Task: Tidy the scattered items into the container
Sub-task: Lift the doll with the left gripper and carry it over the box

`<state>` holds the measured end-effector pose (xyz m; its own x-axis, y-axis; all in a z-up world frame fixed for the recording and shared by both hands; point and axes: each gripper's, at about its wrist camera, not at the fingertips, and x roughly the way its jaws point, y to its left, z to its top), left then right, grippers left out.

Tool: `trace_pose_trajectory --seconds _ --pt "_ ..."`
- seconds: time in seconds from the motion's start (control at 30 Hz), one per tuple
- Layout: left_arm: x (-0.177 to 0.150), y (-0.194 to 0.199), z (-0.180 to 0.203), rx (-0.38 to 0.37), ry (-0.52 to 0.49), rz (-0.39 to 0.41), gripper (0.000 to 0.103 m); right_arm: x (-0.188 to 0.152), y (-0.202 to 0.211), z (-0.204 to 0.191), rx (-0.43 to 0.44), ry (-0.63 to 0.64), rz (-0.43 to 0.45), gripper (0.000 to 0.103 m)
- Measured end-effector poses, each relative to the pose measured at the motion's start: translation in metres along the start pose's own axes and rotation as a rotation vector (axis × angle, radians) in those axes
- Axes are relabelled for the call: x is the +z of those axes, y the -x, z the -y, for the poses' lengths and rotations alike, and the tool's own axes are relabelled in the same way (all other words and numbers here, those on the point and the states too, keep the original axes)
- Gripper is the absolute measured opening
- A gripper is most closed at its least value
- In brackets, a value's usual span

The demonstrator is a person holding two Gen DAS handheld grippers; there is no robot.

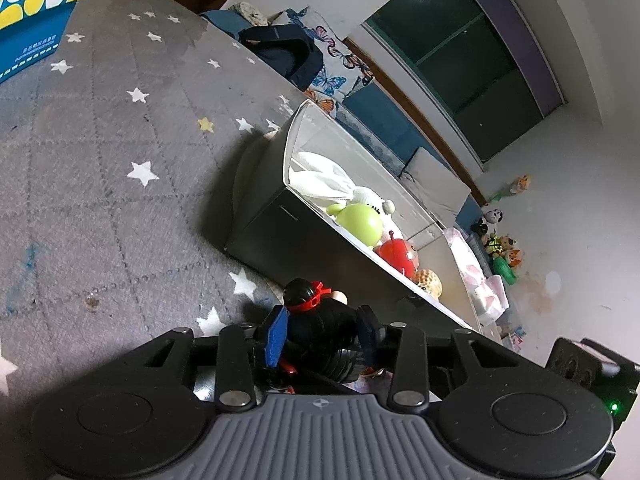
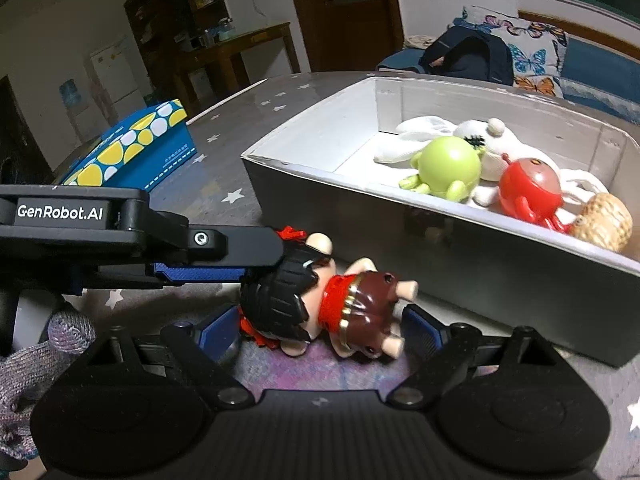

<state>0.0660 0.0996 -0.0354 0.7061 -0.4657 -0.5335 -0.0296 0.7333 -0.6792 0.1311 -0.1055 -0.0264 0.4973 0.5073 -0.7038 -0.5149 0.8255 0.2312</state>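
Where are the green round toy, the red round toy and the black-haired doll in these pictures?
green round toy (image 2: 450,166): right wrist view, on its round body.
red round toy (image 2: 530,186): right wrist view, on its red body.
black-haired doll (image 2: 280,300): right wrist view, on its black hair.

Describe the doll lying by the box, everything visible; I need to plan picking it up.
The doll is a glossy plastic figure with ridged black hair, a red headband, a red top, a brown gold-trimmed skirt and bare limbs. It lies on its side on the star-patterned mat, beside the box's grey wall. The left claw brackets its head; the right claw straddles its body.
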Motion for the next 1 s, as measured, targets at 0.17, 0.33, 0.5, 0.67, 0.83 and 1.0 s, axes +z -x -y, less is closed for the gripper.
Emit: trace_pose_trajectory --seconds 0.17,0.33,0.5,0.67,0.83,1.0 --pt "-0.003 0.0 0.003 0.007 0.004 0.009 0.041 -0.002 0.004 0.003 0.006 -0.035 0.008 0.086" --pt "-0.004 0.0 0.006 0.018 -0.001 0.014 0.041 -0.003 0.004 0.001 -0.007 -0.027 0.015 0.086" --pt "-0.003 -0.001 0.003 0.007 0.021 0.014 0.041 -0.002 0.003 -0.001 -0.019 -0.021 0.019 0.086" --pt "-0.002 -0.001 -0.001 -0.008 0.021 0.003 0.042 -0.002 0.001 -0.007 -0.033 0.025 0.03 0.084" --pt "0.0 -0.002 -0.006 -0.023 0.051 -0.003 0.043 -0.002 0.001 -0.008 -0.038 0.024 0.03 0.084" --pt "-0.002 -0.001 -0.005 -0.026 0.042 0.001 0.043 -0.002 0.001 -0.009 -0.042 0.027 0.03 0.083"
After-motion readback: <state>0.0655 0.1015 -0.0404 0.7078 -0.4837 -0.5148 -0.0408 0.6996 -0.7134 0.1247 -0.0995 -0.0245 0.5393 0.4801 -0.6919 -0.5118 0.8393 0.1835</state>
